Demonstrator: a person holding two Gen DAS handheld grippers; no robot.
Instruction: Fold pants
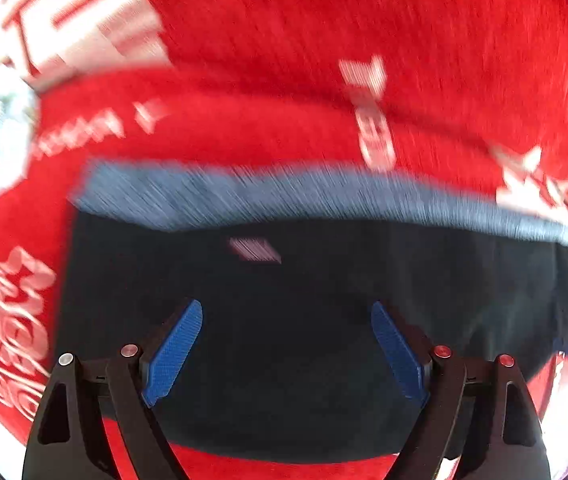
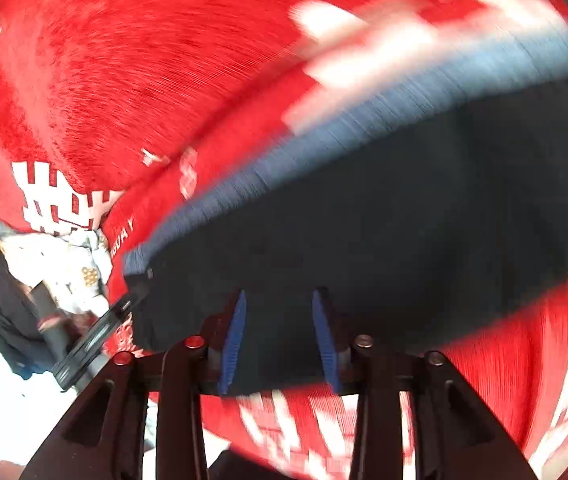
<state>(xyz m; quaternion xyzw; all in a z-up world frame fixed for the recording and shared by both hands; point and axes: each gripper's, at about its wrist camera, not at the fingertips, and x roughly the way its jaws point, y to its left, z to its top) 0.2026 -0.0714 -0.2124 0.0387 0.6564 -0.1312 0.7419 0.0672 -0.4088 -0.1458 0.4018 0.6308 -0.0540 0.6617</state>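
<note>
**Over the red cloth: folded pants, both tongs above them**

Item 1. Pants (image 1: 324,320): dark navy fabric lying flat on a red cover (image 1: 364,20) printed with white lettering. A blue-grey band (image 1: 324,196), apparently the waistband or a turned layer, runs along the far edge. In the left wrist view the long axis lies crosswise, side to side in front of the tongs. In the right wrist view the same band slants from lower left up to upper right.

Item 2. Left gripper (image 1: 286,354): fingers spread wide, nothing between them, pointing down at the middle of the dark cloth. Fabric fills the space below and ahead; the blue band lies beyond the fingertips.

Item 3. Right gripper (image 2: 279,340): jaws partly parted, with dark cloth behind the gap. No pinch is visible; the pads do not seem to press on anything. It sits near the garment's left corner (image 2: 139,272).

Item 4. Edges and room: the near hem lies just by both tongs, red cover showing beneath. Open red cloth extends beyond the band. Left of the corner, a heap of pale and dark clutter (image 2: 43,280) stands off the cover, too blurred to identify.

Judgement: the right gripper is nearer an edge; the left would need to travel sideways to reach one.
</note>
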